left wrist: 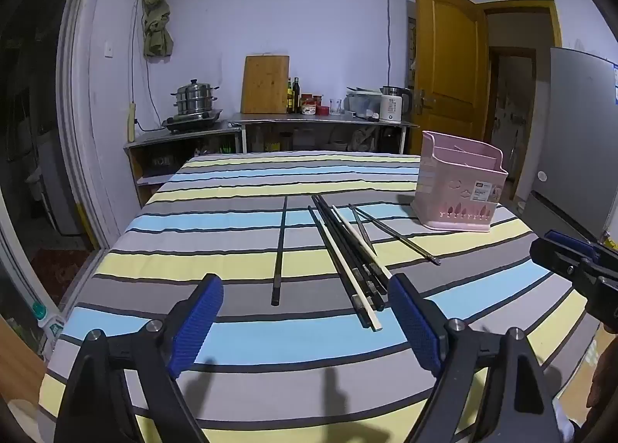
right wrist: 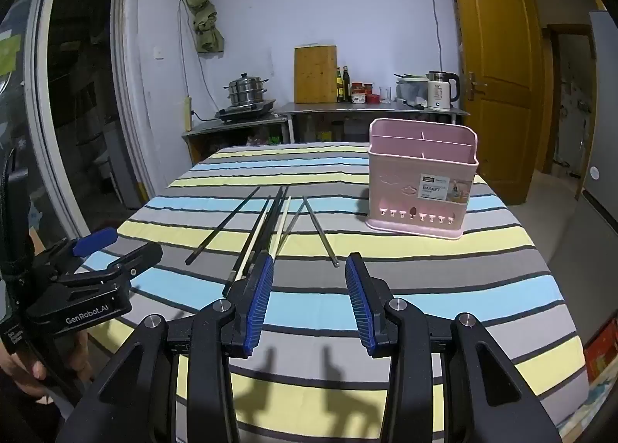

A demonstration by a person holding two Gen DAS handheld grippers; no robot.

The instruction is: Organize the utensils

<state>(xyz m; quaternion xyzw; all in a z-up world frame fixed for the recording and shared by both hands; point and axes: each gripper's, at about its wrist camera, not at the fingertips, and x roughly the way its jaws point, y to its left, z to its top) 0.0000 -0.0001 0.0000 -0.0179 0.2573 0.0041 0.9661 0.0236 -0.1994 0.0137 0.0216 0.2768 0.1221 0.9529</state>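
Observation:
Several chopsticks lie on the striped tablecloth: a bundle of black and cream ones (left wrist: 353,261) (right wrist: 266,226), one black chopstick (left wrist: 280,250) (right wrist: 224,224) apart to the left, and two thin metal ones (left wrist: 394,232) (right wrist: 320,230) to the right. A pink utensil basket (left wrist: 459,188) (right wrist: 421,180) with divided compartments stands upright at the right. My left gripper (left wrist: 305,300) is open and empty, above the near ends of the chopsticks. My right gripper (right wrist: 309,277) is open and empty, near the bundle's ends and the metal ones; it shows at the right edge of the left wrist view (left wrist: 571,261).
The table (left wrist: 270,342) (right wrist: 463,311) has edges to the left, right and near side. Behind it stand low counters with a steamer pot (left wrist: 195,97), a cutting board (left wrist: 265,84), bottles and a kettle (right wrist: 440,89). An orange door (right wrist: 490,45) is at the right.

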